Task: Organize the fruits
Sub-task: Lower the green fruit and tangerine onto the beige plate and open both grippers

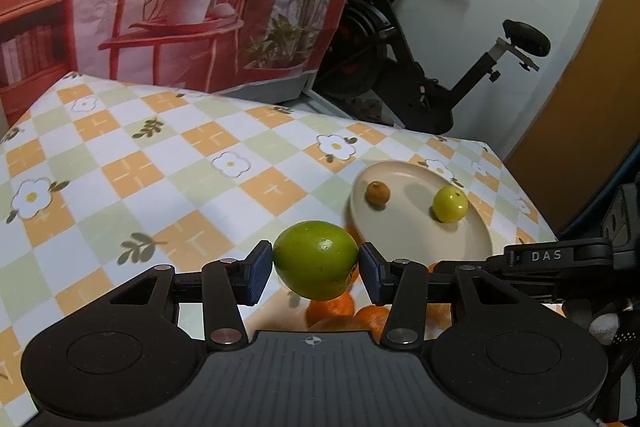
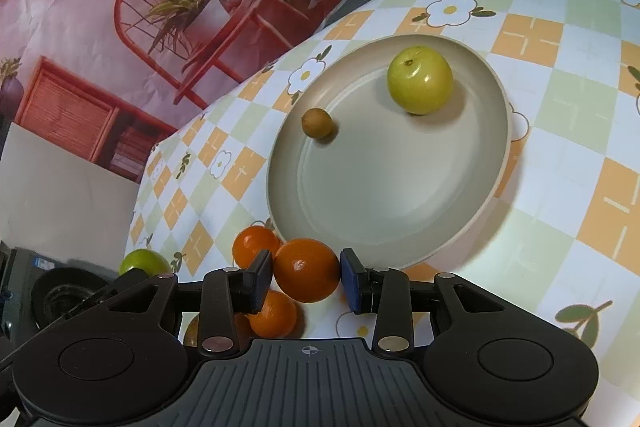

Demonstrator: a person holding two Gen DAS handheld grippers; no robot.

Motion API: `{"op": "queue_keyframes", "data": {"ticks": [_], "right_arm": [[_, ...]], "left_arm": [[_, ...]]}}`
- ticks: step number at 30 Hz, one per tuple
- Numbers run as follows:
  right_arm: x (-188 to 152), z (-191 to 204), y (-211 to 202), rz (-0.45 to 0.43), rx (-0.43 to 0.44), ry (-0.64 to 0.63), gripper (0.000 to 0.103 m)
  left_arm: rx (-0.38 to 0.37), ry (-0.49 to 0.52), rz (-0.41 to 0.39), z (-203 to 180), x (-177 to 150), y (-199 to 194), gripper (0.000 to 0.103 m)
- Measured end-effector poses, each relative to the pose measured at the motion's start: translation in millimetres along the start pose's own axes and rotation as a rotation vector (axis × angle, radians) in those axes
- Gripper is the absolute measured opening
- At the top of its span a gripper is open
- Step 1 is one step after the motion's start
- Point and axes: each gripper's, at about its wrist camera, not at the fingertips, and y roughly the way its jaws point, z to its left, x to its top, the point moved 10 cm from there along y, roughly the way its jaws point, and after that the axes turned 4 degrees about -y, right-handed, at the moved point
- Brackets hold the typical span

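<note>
The left tool grips a green fruit near the plate; the right tool grips an orange beside the plate's rim.

Checked tablecloth: plate, 3 oranges.

A vinyl tablecloth checked in orange, pale green and white carries white daisies with yellow centres. On it sits a round cream ceramic plate bearing a yellow-green round fruit and a small brown one. Black grippers with blue pads frame a glossy green fruit and a bright orange tangerine.
</note>
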Motion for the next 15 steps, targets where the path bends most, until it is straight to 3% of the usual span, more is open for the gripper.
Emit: {"op": "queue_keyframes", "data": {"ticks": [9,15], "right_arm": [[18,-19,-9,-0.036,-0.007,0.014,0.034],[38,-41,-18,-0.079,-0.076,-0.04,0.034]], "left_arm": [[-0.019,0.075,0.009,-30,18,23,0.05],[-0.044,0.104,0.045,-49,25,52,0.05]]}}
